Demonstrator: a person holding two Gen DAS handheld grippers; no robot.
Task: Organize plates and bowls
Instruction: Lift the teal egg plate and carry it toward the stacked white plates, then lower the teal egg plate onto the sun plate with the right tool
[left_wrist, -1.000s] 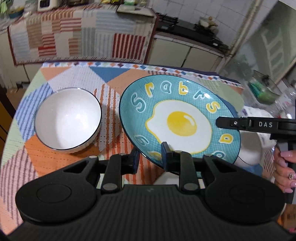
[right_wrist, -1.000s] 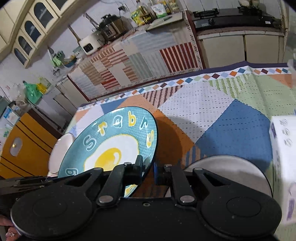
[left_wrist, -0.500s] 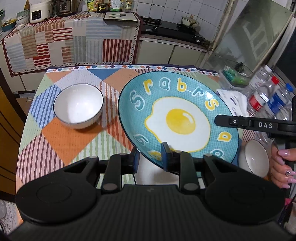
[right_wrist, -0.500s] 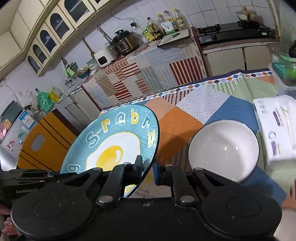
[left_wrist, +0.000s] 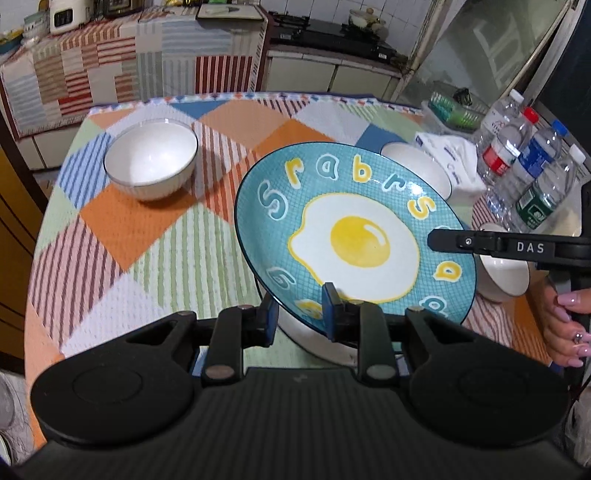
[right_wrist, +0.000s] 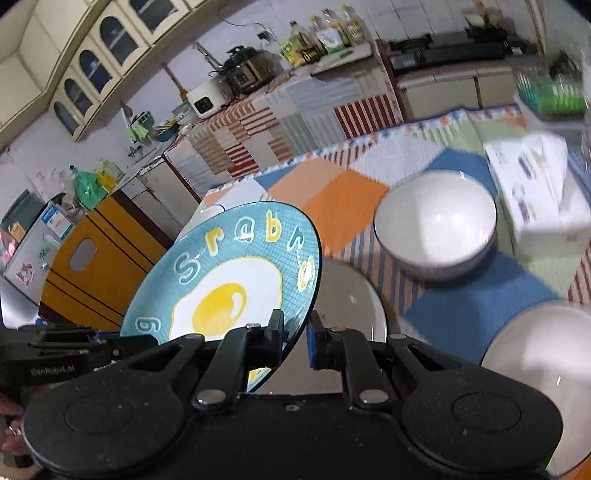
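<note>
Teal fried-egg plate held in the air, tilted, filling the centre-right of the left wrist view and the lower left of the right wrist view. Left gripper clamped on the near rim, one finger above and one below. Right gripper pinched on the opposite rim, its black arm reaching in from the right edge of the left view.

Below the plate, a white plate lying flat on the patchwork tablecloth, partly hidden, low centre in both views. Probably the stacking spot, though not certain. White bowl well apart at upper left of the left view. Another bowl at centre right of the right view, just beside a tissue box. A third, small bowl at right in the left view, close to the plate's edge. Water bottles further right.

To do well: level the plate first, both grips kept equally firm. Lower it straight over the white plate, rims concentric. Mind the small bowl at right while descending. Release only once the underside rests flat, both sides together, then draw each gripper outward along the table, not upward, to avoid tipping the rim.
</note>
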